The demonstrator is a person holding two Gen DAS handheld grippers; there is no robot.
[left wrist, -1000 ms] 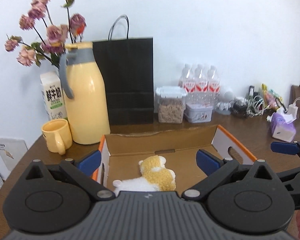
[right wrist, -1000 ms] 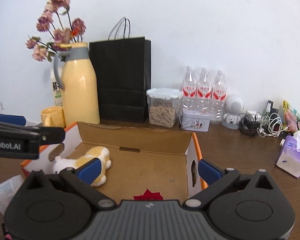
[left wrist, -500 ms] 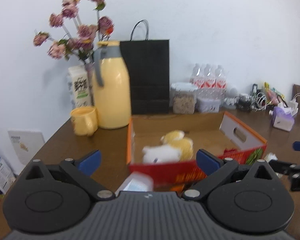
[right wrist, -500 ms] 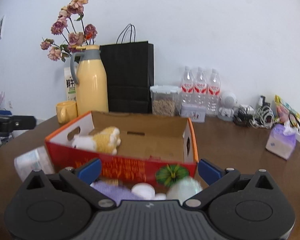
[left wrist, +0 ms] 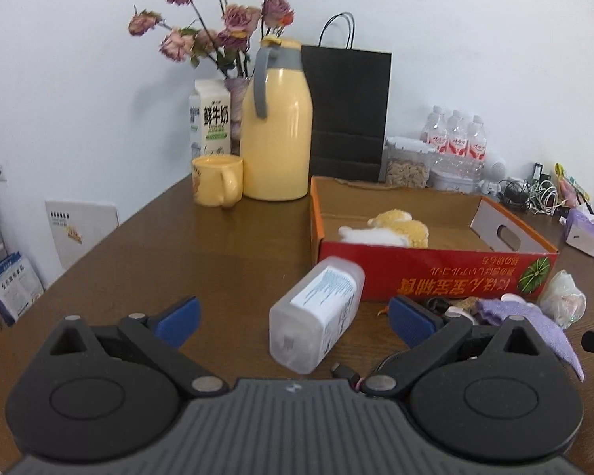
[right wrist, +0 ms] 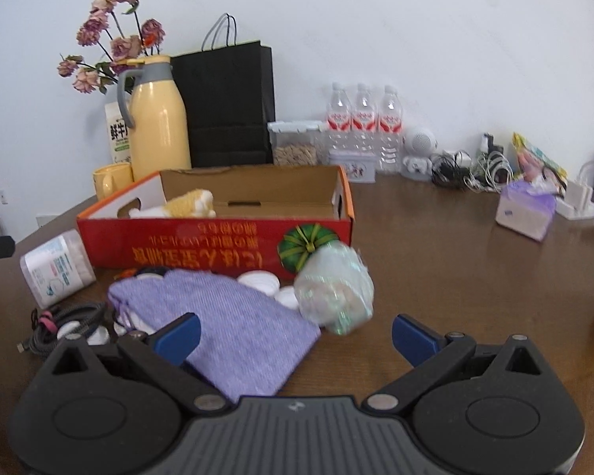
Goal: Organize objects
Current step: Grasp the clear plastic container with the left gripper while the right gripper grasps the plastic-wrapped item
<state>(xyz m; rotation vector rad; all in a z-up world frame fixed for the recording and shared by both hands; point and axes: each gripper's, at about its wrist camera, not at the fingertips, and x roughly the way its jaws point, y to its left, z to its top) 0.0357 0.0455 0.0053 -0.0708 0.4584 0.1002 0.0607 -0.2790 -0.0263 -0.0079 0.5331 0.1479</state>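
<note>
One plush toy [left wrist: 388, 231] in red box [left wrist: 435, 273] — both grippers, left [left wrist: 295, 318] and right [right wrist: 295, 336], spread, empty

Your left tool [left wrist: 293, 318] hangs level above the counter [left wrist: 178, 261], jaws spread wide and empty. Your right tool [right wrist: 295, 336] sits likewise, jaws wide apart, gripping nothing.

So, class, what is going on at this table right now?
A person holds a claw in each hand, both open and empty. The left claw faces a clear bottle lying on its side. The right claw hovers over a purple pouch. Only a plush toy sits in the red box.
</note>
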